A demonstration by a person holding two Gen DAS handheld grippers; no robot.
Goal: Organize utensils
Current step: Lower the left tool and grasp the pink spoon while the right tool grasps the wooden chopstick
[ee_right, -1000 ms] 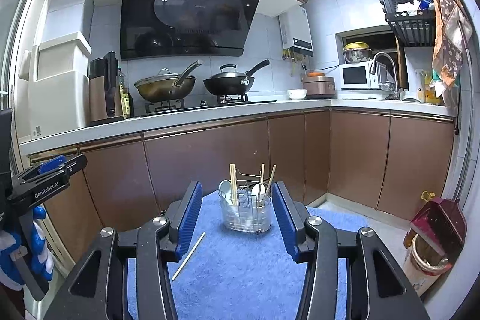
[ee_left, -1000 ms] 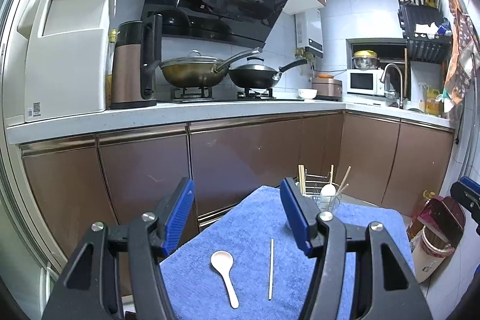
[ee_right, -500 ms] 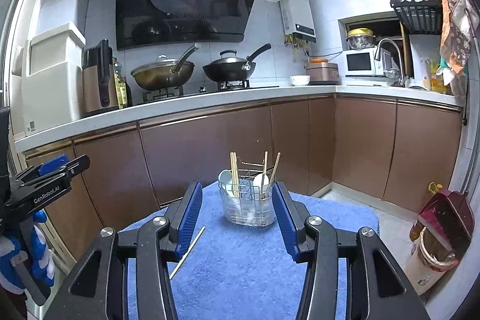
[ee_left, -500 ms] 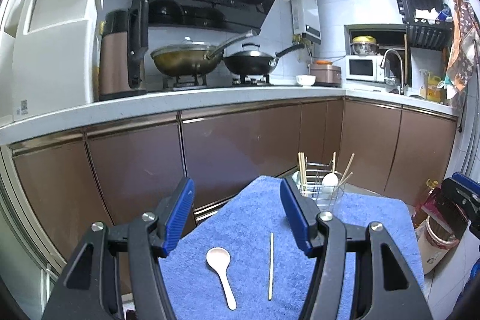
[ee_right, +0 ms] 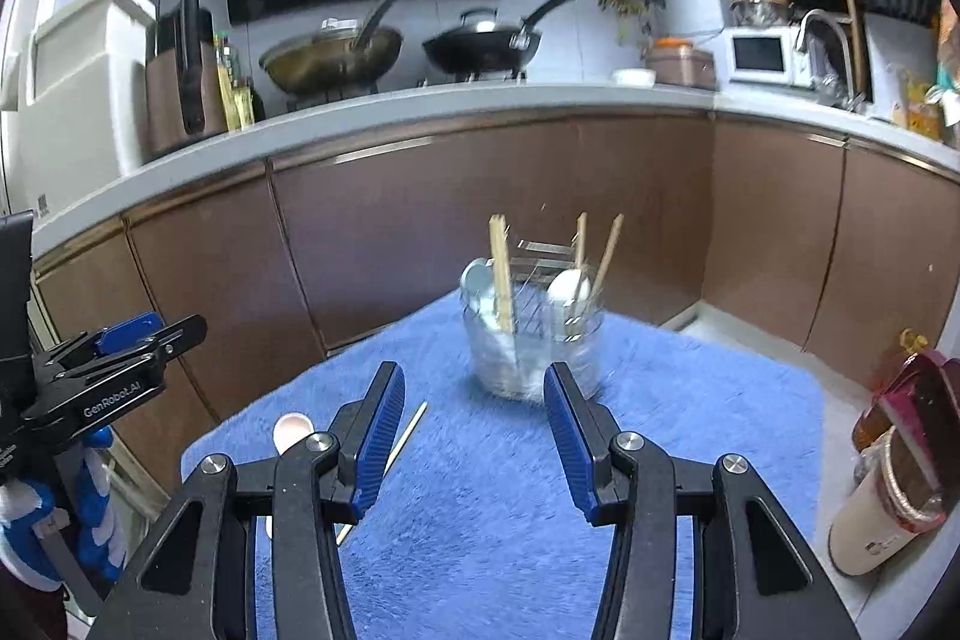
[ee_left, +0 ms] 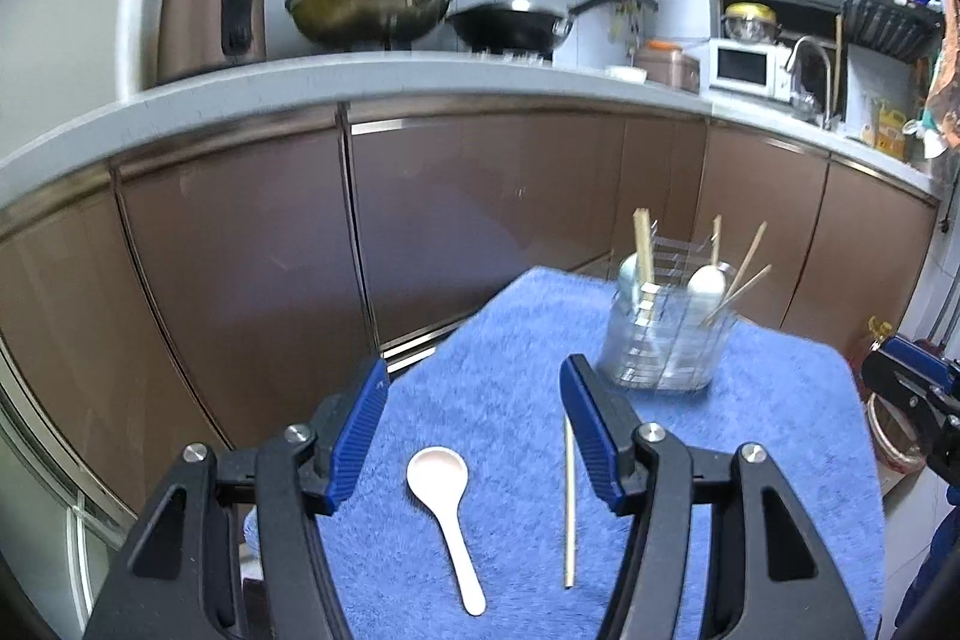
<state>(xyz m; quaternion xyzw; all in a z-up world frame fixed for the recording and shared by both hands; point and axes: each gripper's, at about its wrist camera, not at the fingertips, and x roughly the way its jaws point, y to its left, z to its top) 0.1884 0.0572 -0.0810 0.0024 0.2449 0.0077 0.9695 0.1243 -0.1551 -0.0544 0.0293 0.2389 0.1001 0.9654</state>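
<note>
A white spoon point(ee_left: 445, 508) and a single wooden chopstick point(ee_left: 569, 502) lie side by side on a blue towel point(ee_left: 516, 340). My left gripper point(ee_left: 474, 382) hovers open above them, nothing between its blue pads. At the towel's far end stands a clear utensil holder point(ee_left: 666, 346) with chopsticks and white spoons upright in it. In the right wrist view the holder point(ee_right: 531, 340) sits just beyond my open, empty right gripper point(ee_right: 474, 385). The spoon point(ee_right: 293, 427) and chopstick point(ee_right: 408, 433) show partly behind its left finger.
Brown kitchen cabinets point(ee_left: 468, 220) and a white counter with woks stand behind the towel-covered surface. A cream flask and a red item point(ee_right: 894, 478) stand on the floor at the right. My left gripper point(ee_right: 114, 370) shows at the right wrist view's left edge.
Both grippers have come forward and down toward the towel, tilting downward. The spoon, chopstick and holder look larger and nearer. Jaw widths are unchanged.
</note>
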